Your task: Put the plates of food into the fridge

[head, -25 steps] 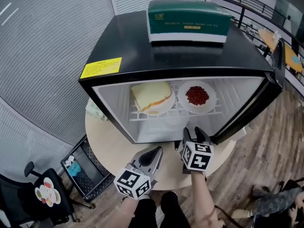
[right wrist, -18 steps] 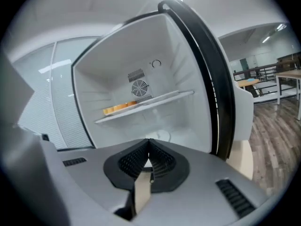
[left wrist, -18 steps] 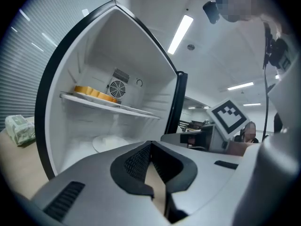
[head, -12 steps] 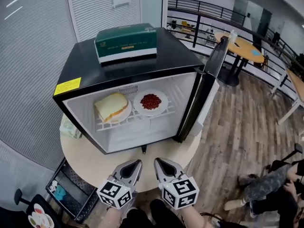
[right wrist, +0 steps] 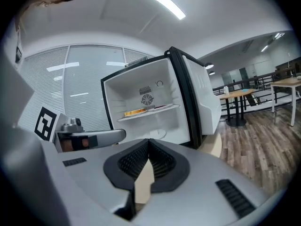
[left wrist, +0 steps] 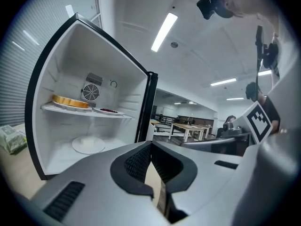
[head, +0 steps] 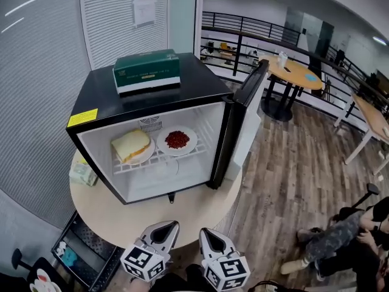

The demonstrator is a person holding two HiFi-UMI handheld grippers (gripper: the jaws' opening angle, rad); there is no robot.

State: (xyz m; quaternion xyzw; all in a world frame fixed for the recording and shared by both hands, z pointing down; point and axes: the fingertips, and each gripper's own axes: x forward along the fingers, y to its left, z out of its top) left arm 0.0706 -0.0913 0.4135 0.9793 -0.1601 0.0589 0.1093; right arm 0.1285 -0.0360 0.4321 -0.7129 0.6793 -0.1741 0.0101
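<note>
Fridge (head: 152,96) stands on round bench (head: 121,218), door (head: 240,117) swung open on 3 o'clock side. Both plates inside on wire shelf (head: 159,160): sandwich plate (head: 132,146), with red-food plate (head: 177,140) just beside it at its 3 o'clock. Green box (head: 146,70) on fridge top. Small packet (head: 82,172) on bench at fridge's 9 o'clock. Left tongs (head: 172,225) and right tongs (head: 205,232) side by side at fridge's 6 o'clock, near bench edge, well apart from plates. Both clenched, pads together, nothing between them.
</note>
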